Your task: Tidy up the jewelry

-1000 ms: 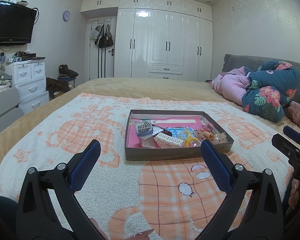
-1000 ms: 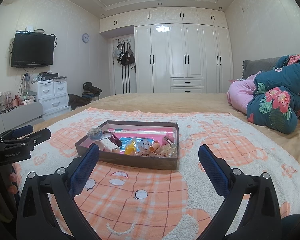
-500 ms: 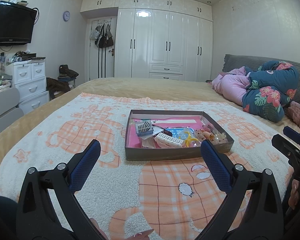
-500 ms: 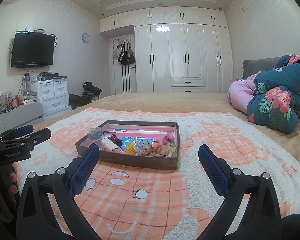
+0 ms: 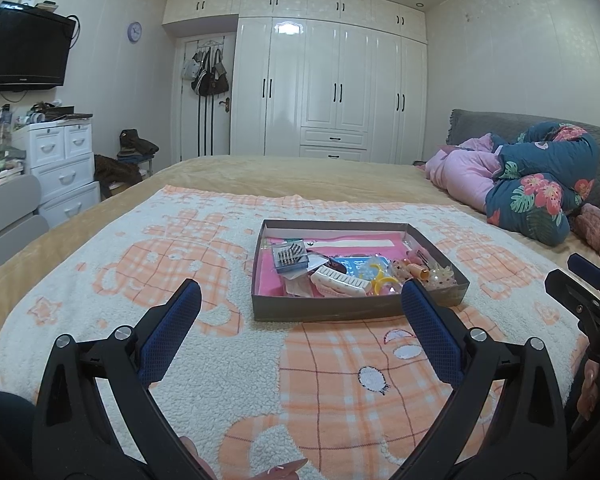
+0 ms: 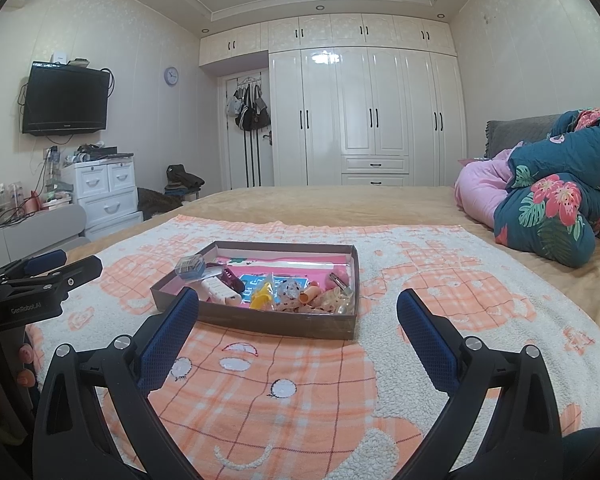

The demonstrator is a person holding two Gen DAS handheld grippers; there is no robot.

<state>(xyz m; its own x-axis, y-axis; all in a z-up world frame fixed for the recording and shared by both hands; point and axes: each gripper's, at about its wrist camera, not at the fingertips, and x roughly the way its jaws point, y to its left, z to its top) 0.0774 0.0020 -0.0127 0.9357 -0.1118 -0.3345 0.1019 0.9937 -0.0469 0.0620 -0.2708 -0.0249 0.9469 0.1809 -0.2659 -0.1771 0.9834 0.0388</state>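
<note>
Left tongs (image 5: 300,312), right tongs (image 6: 298,316): both spread wide, empty, held low over the near edge of the blanket (image 5: 204,360) on the bed. Cardboard tray (image 5: 312,310), mid-blanket: pink liner, white hair clip (image 5: 340,283), yellow ring (image 5: 380,280), assorted small jewelry bunched along its right side

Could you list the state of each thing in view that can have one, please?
Left gripper: open, empty, short of the tray.
Right gripper: open, empty, short of the tray.
Tray: lidless, flat on the blanket, cluttered with hair accessories.
White hair claw: loose in the tray, on its side.
Wardrobe doors: shut.
Television: off.
</note>
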